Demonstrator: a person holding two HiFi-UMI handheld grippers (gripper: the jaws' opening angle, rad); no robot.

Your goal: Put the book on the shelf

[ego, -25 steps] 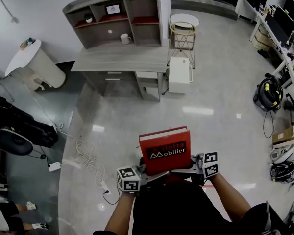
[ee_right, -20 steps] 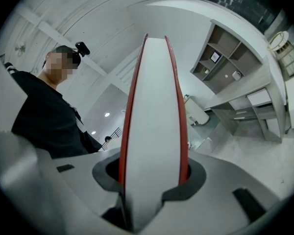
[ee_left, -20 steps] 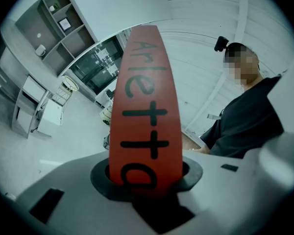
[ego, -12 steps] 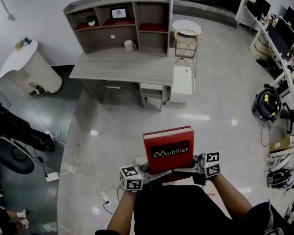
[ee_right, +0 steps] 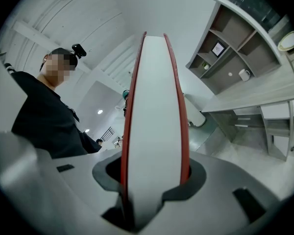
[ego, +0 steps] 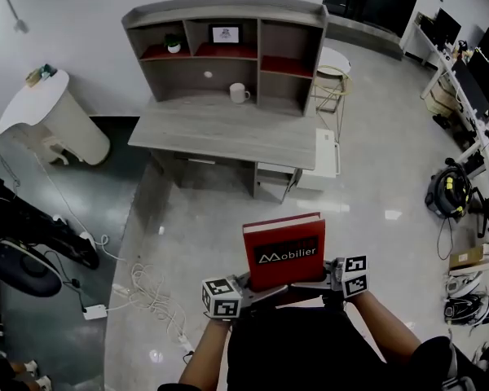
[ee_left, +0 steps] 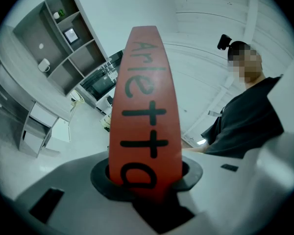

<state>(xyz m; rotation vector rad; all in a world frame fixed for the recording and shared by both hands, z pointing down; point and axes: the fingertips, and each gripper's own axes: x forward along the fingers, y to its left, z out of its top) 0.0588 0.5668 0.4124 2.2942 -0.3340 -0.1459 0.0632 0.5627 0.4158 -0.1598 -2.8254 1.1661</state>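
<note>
A red hardcover book point(ego: 284, 249) with white lettering on a black band is held upright between both grippers, above the floor and in front of the person. My left gripper point(ego: 246, 286) is shut on its spine side; the red spine point(ee_left: 143, 111) fills that gripper's view. My right gripper point(ego: 319, 282) is shut on the page side, where the white page block point(ee_right: 154, 131) sits between red covers. The grey shelf unit point(ego: 228, 51) stands on a grey desk point(ego: 220, 137) ahead, across open floor.
On the shelf are a small plant point(ego: 173, 45), a framed picture point(ego: 225, 33) and a white mug point(ego: 238, 93). A white round table point(ego: 49, 108) stands to the left, cables and a power strip point(ego: 138, 287) lie on the floor, and a vacuum point(ego: 450, 195) sits at the right.
The desk and shelf have grown larger and nearer in the head view as the person walked toward them. Both grippers kept the same hold on the book.
</note>
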